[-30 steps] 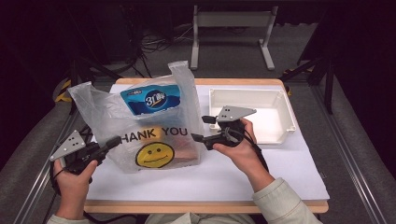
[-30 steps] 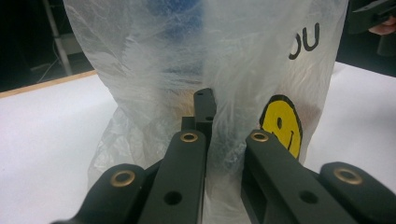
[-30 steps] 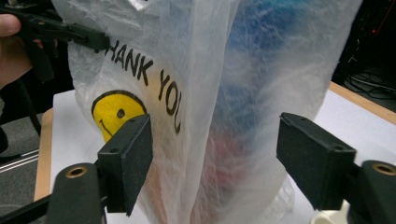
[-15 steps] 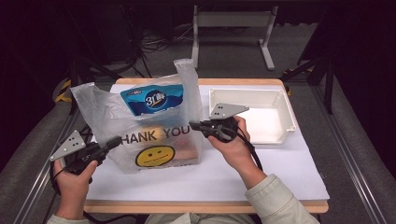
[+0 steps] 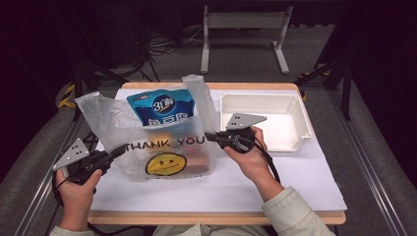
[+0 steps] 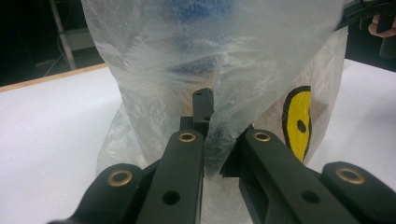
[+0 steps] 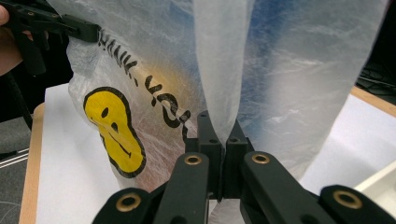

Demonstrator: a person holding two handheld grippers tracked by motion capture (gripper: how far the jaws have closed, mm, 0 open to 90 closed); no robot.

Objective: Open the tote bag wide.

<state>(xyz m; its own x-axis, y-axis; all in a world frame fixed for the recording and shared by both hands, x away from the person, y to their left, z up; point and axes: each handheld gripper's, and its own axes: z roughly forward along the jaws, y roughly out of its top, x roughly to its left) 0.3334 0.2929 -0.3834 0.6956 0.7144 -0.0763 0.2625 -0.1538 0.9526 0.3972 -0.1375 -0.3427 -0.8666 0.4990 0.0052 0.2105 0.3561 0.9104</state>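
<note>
Both tongs, left (image 5: 119, 150) and right (image 5: 210, 136), clenched on the translucent smiley-printed plastic bag (image 5: 162, 142): left at 8 o'clock, right at 3. Step, probably: spreading the mouth. Next needs an even outward pull.

Thin, crinkled translucent plastic bag (image 5: 147, 142); glossy blue packet (image 5: 163, 108); smooth white plastic tray (image 5: 295, 105).

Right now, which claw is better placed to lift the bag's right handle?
The right claw: it is shut on the plastic bag at that handle strip. The left claw pinches the opposite side.
</note>
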